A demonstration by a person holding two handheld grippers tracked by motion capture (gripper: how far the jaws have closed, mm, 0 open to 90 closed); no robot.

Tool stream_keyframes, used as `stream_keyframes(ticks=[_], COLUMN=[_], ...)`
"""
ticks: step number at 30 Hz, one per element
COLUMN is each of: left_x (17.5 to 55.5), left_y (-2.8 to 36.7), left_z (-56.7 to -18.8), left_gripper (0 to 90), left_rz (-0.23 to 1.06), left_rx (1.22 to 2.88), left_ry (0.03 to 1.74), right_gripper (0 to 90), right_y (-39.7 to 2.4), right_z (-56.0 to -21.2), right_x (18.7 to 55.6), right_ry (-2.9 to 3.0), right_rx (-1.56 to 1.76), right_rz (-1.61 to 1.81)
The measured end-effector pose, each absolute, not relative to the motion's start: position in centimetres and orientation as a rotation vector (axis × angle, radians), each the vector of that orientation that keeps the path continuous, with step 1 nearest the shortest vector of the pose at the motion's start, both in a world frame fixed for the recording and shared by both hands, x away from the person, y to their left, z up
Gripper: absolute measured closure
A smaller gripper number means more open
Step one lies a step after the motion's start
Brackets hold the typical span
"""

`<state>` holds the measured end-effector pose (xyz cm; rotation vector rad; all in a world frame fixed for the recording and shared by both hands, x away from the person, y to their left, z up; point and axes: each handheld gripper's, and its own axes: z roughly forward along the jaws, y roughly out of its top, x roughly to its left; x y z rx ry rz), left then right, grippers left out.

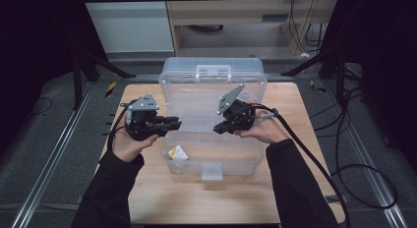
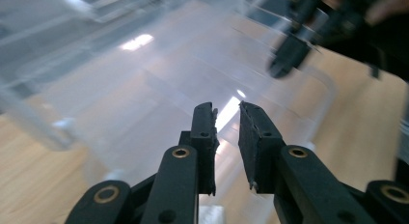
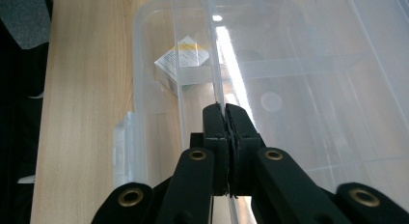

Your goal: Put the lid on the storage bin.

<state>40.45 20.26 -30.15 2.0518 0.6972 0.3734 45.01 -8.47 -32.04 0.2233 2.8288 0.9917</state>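
On the light wooden table [image 1: 147, 198], the person's left hand [image 1: 129, 144] holds the left gripper [image 1: 173, 125] at the left side of the clear plastic storage box [image 1: 212, 159]. In the left gripper view its black jaws stand a narrow gap apart with nothing between them, aimed across the box's see-through wall [image 2: 120, 89]. The box sits mid-table with its clear hinged lid [image 1: 212, 73] standing open at the far side. A small white and yellow packet [image 1: 177, 153] lies inside at the near left corner; in the right gripper view the packet [image 3: 185, 60] rests behind a thin clear edge of the box [image 3: 214, 55]. The right gripper [image 1: 220, 128], in the right hand [image 1: 265, 131], is over the box's right part. Its jaws are pressed together [image 3: 225, 119] at the near end of that clear edge; whether they pinch it, I cannot tell.
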Motion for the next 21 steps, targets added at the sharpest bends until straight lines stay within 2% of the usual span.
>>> stream_keyframes(ticks=[9,21], left_x=[42.6,43.6], left_y=[22.6,23.4], left_z=[-31.1,-31.7], left_gripper=[80.2,82.2], left_rz=[0.399,0.417], left_rx=[1.914,1.867], left_ry=[0.841,0.88], right_gripper=[88.2,88.2], right_y=[-8.6,-8.6], right_z=[-32.2,-32.6], right_x=[44.6,44.0], right_ry=[2.818,2.824], right_rx=[0.235,0.227], right_rz=[0.992,0.981])
